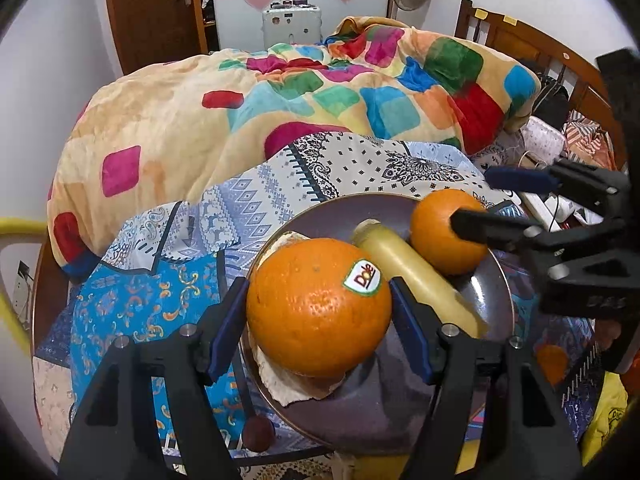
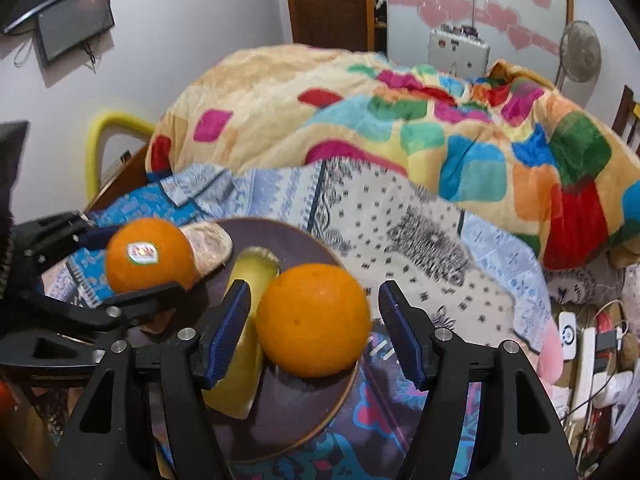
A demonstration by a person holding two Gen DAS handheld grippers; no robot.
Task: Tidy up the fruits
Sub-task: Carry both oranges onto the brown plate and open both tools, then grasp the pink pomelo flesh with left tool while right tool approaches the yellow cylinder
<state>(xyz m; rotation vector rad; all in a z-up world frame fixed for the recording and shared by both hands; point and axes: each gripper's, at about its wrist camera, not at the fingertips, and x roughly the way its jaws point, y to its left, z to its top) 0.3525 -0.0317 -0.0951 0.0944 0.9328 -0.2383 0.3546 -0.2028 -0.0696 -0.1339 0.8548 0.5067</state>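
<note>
Oranges lay on a dark round plate (image 1: 486, 300) that rested on a patterned cloth (image 1: 360, 164) spread over a bed. The stickered orange (image 1: 318, 306) sat at the plate's left rim, partly on a pale torn scrap (image 1: 288, 390); the plain orange (image 2: 314, 320) sat toward the right rim, and a yellow banana (image 1: 408, 268) lay between the two fruits.

Left wrist view: the left gripper (image 1: 316, 314) stood spread around the stickered orange, its blue pads (image 1: 412, 340) beside the fruit's flanks; whether they pressed on it could not be told. Only this view showed the label facing up and a small dark round thing (image 1: 258, 434) near the plate's front rim.

Right wrist view: the right gripper (image 2: 316, 332) was spread about the plain orange, a clear gap showing at its right pad (image 2: 404, 344). Only this view showed a wall screen (image 2: 74, 20) and a power strip (image 2: 586, 364) at the bed's right edge.

Both views showed a multicoloured blanket (image 2: 400, 120) heaped beyond the cloth.
</note>
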